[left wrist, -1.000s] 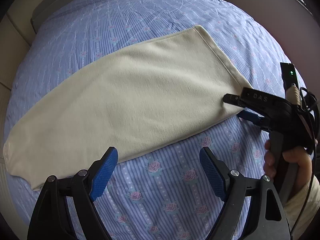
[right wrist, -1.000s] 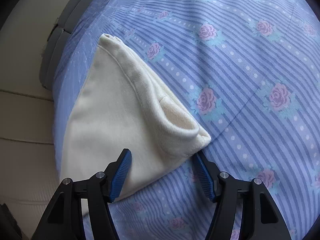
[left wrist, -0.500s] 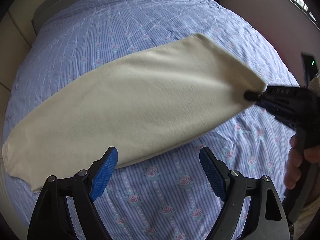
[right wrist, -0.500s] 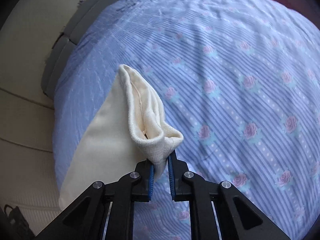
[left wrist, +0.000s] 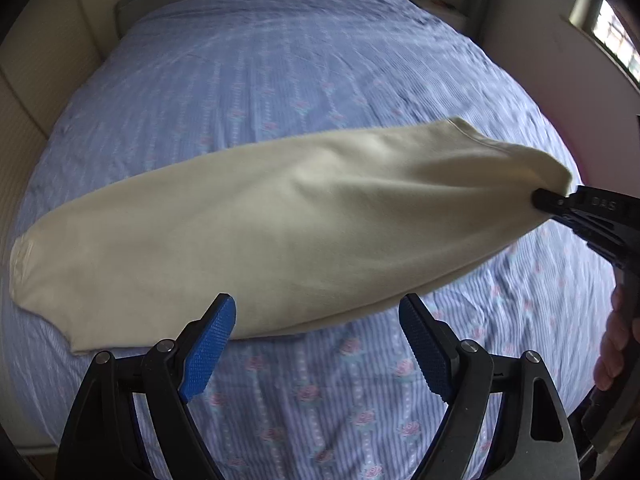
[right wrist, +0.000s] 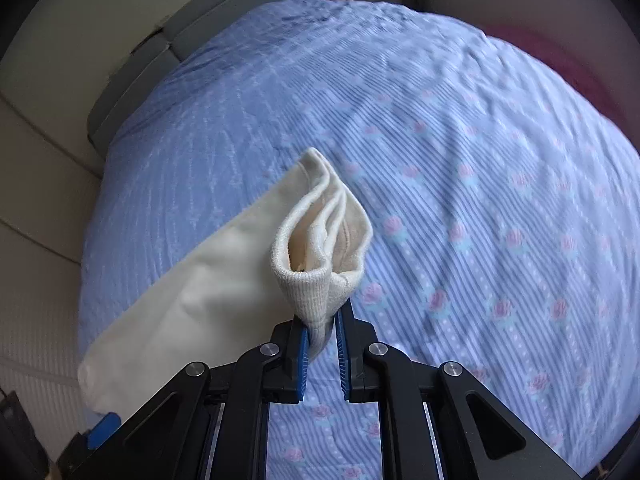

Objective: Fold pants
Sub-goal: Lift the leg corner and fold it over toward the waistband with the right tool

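**Waistband end raised, far end left on the bed**

The cream pants [left wrist: 280, 232] are pinched at the ribbed waistband [right wrist: 316, 292] by the right gripper [right wrist: 322, 340], whose jaws are clamped tight on the bunched cloth. That end is held above the striped bedsheet [left wrist: 280, 80]; the other end rests on it. The long axis is laid across the left gripper's [left wrist: 316, 344] view, from far left to right. The left gripper is held wide apart and empty, just short of the near edge, and is judged the nearer tool for it.
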A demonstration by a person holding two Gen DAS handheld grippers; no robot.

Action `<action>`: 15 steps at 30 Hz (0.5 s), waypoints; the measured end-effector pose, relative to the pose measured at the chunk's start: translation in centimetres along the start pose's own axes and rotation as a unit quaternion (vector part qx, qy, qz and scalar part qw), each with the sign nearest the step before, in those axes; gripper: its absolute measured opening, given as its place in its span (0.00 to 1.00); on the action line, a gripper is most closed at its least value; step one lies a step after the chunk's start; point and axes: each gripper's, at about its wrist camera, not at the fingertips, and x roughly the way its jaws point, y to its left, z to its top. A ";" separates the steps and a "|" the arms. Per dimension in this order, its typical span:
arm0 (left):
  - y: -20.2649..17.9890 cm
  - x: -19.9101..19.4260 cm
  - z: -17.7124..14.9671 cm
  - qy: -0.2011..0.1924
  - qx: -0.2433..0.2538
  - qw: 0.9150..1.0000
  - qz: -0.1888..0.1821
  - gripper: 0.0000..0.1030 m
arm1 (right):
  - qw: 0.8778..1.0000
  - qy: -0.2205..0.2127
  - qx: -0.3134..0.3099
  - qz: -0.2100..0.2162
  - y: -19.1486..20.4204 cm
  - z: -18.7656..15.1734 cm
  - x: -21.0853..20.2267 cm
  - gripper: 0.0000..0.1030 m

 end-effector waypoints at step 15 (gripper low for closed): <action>27.2 -7.7 -5.5 -0.054 -0.132 0.989 0.048 0.81 | 0.928 -0.033 -0.369 0.042 31.8 -8.0 -3.7 0.12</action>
